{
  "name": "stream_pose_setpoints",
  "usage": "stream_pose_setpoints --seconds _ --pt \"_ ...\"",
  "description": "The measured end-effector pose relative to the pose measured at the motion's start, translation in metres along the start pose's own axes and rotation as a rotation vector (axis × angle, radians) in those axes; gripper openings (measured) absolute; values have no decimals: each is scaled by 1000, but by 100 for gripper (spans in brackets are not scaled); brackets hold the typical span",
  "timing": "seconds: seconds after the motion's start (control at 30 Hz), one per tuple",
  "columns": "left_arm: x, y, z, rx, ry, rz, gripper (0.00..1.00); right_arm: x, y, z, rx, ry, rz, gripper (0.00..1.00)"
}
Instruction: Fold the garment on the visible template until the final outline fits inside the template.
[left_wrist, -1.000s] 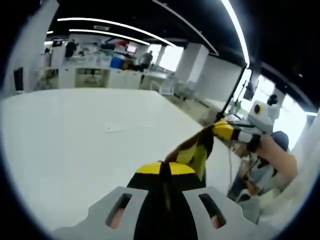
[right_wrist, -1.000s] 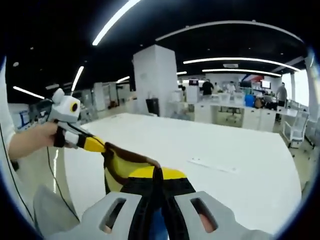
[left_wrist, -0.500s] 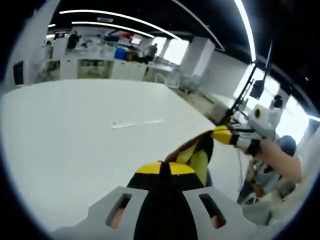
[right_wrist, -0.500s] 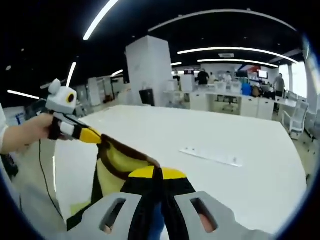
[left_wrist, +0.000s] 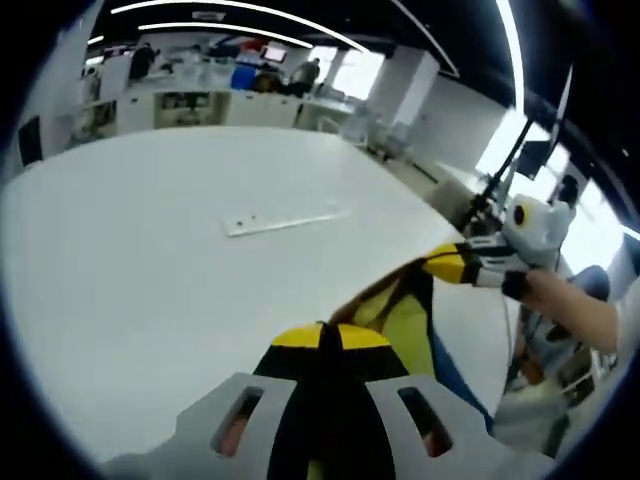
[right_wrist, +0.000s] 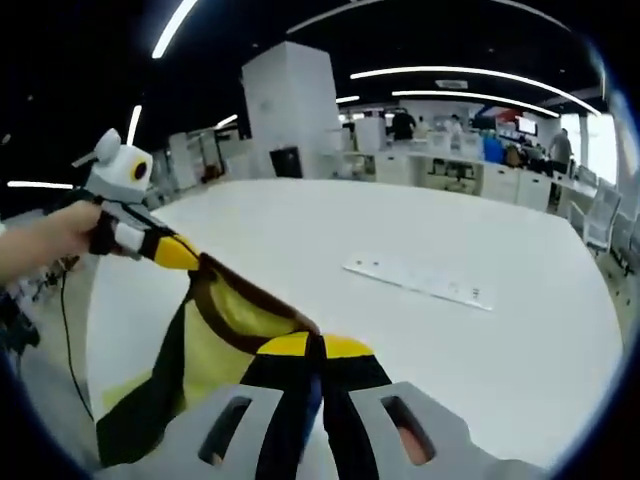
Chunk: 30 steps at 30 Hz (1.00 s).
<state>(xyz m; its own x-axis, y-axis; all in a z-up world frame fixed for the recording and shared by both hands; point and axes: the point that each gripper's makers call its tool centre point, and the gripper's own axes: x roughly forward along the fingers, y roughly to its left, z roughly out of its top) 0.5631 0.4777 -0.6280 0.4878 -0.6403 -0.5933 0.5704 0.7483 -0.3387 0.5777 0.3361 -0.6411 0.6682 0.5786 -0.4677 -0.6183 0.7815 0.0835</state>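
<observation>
Garment (right_wrist: 225, 325) hangs stretched between your left gripper (left_wrist: 322, 338) and right gripper (right_wrist: 312, 347), both clamped on its edge, above the white table (left_wrist: 150, 270); a white strip (right_wrist: 418, 281) lies ahead, nothing between.

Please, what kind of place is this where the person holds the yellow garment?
Most likely an open-plan office or lab: a large white table in front, rows of desks with monitors behind, long strip lights on a dark ceiling, and people standing far back.

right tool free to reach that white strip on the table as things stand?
Probably not: the right tool is shut on the garment, stretched to the left tool. The table toward the white strip looks unobstructed.
</observation>
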Motion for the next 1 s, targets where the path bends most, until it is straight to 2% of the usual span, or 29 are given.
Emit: stream_pose_setpoints --seconds 0.2,0.27,0.37,0.63,0.83,1.0 --pt "18 15 -6 -4 38 14 0 18 -12 -10 51 31 -8 3" --pt "23 19 -8 3 53 18 0 21 -15 -16 -14 85 -24 3" --pt "30 26 -11 3 72 26 0 27 -14 -13 -77 100 -16 3" --pt "48 47 -19 -22 119 34 0 54 -25 -17 -74 135 -3 3" --pt "65 67 -22 -105 144 35 0 74 -33 -28 -39 170 -4 3" --pt "77 77 -24 -141 167 40 0 85 -38 -37 -34 198 -11 3"
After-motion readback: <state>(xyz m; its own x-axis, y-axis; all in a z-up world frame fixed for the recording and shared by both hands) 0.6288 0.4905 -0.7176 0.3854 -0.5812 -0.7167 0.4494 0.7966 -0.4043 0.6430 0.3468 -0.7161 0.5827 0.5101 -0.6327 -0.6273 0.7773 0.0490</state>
